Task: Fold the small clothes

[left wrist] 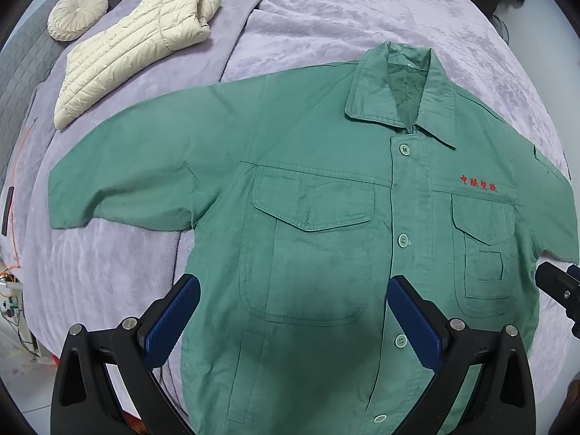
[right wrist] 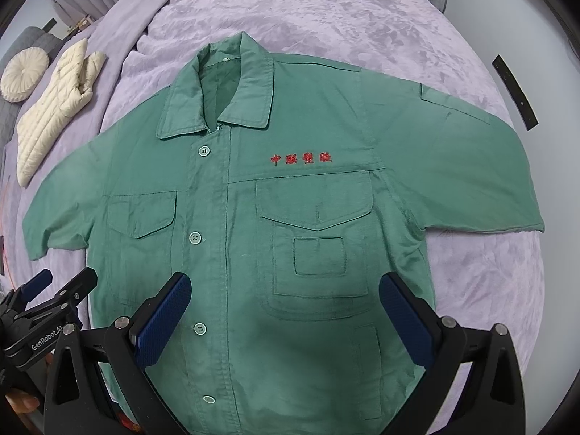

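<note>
Right wrist view: green shirt (right wrist: 290,217) flat, buttoned, sleeves spread; both tongs, left (left wrist: 293,311) and right (right wrist: 286,308), released.

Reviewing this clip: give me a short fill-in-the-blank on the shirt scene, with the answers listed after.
1. The green shirt lies flat with its front buttoned and both sleeves spread ____.
2. The embroidered lettering on its chest is ____ in colour.
3. The left gripper and right gripper both hover with jaws ____.
4. The cream puffer jacket lies beside a round ____.

Answers: out; red; open; cushion
</note>
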{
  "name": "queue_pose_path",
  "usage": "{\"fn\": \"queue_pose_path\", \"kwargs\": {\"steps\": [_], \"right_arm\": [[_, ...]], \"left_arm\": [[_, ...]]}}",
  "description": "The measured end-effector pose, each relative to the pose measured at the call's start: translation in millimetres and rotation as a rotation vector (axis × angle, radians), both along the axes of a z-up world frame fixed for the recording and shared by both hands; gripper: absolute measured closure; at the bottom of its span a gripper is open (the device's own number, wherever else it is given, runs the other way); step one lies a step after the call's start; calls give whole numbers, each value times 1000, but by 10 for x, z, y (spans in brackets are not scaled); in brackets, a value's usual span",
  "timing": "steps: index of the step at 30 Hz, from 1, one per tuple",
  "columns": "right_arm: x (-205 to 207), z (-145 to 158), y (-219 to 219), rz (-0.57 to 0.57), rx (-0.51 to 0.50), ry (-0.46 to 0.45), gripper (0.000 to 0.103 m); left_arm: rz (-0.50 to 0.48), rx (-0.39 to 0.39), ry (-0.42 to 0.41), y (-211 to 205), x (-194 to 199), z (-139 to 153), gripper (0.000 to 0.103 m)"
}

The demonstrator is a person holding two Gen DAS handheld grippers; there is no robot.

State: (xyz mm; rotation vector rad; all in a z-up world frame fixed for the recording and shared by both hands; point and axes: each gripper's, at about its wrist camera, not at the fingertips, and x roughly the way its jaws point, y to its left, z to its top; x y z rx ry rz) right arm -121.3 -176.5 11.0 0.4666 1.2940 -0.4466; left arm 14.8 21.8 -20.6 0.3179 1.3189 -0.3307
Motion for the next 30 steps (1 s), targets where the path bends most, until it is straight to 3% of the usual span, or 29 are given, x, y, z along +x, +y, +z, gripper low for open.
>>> {"fn": "queue_pose_path", "kwargs": {"steps": [12, 18, 24, 30], "right_arm": [[73, 4, 114, 10, -15, 10, 0], [183, 12, 298, 49, -20, 12, 0], [375, -88, 641, 111, 1, 25, 0], [617, -291, 1090, 203, 37, 61, 0]], "left_arm": [[5, -27, 19, 86, 48, -53, 0], [52, -134, 61, 354, 182, -133, 0], [189, -254, 27, 1159, 563, -350, 0], [471, -278, -51, 2484, 1140, -742, 0]]}}
